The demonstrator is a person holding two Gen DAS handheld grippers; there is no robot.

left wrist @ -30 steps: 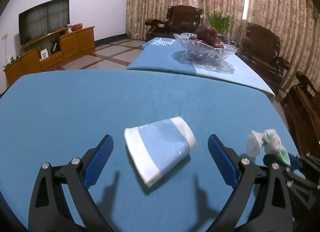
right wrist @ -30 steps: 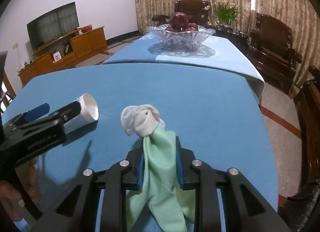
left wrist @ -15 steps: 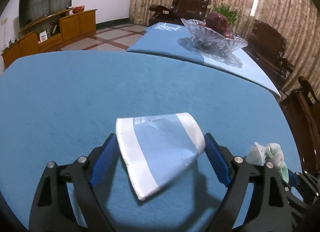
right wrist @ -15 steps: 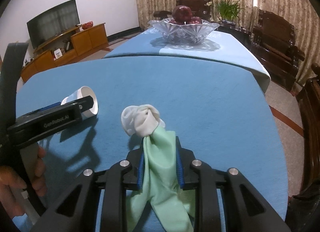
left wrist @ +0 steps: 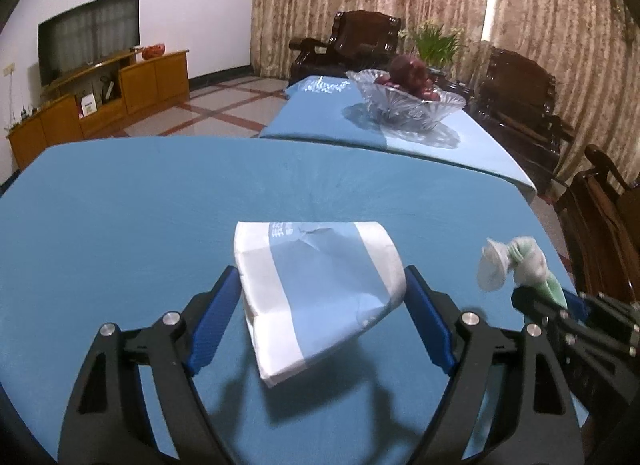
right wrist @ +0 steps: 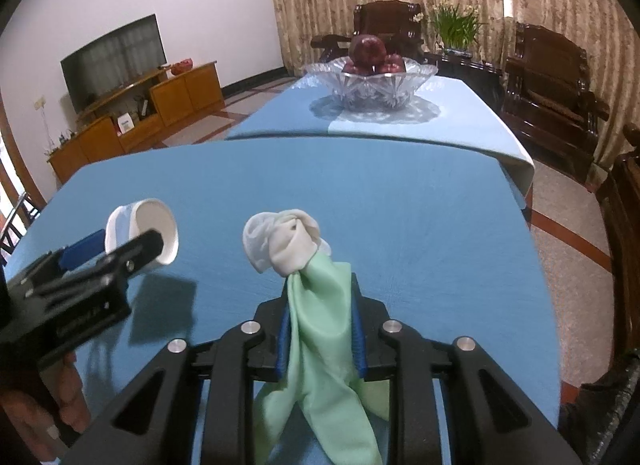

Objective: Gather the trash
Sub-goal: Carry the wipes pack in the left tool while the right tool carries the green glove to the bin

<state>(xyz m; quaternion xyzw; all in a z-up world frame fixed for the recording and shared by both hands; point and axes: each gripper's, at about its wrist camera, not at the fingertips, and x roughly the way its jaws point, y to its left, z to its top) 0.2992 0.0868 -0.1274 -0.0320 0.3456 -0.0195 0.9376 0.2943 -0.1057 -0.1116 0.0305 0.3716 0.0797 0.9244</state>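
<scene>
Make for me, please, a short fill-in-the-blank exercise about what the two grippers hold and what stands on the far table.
1. The left gripper holds a crushed paper ____.
2. The right gripper is shut on a crumpled rag that is white and ____.
3. The glass bowl on the far table holds dark red ____.

Missing words: cup; green; fruit

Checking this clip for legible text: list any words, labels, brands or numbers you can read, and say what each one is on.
Nothing can be read with certainty.
Paper cup: small white characters near the top of its blue band, too blurred to read.
Left gripper body: embossed lettering on its side, too dark and blurred to read.
Far blue tablecloth: white print, illegible.
Card on the TV cabinet: too small.
</scene>
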